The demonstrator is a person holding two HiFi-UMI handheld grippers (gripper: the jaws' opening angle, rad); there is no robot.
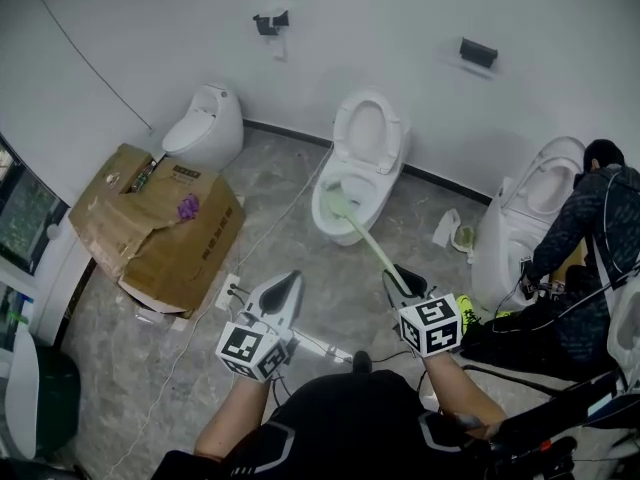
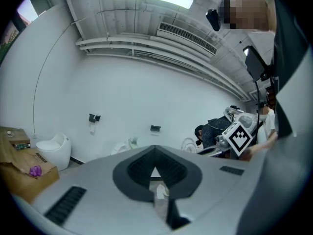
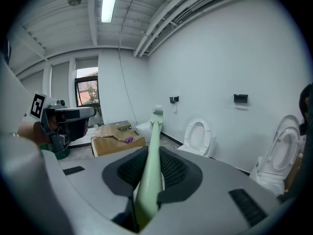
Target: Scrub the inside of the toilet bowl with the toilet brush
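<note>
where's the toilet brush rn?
Head view, centre: toilet brush clamped in the right hand-held gripper, its head over the middle toilet bowl.

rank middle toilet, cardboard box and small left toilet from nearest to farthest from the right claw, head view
1. Middle toilet, straight ahead of the right claw, at the far end of the brush it grips.
2. Cardboard box, off to the left.
3. Small toilet, beyond the box, by the far wall.

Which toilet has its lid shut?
The far-left toilet, beside the cardboard box: its lid is down. The middle toilet and the right toilet, next to the crouching person, both have lids standing up.
</note>
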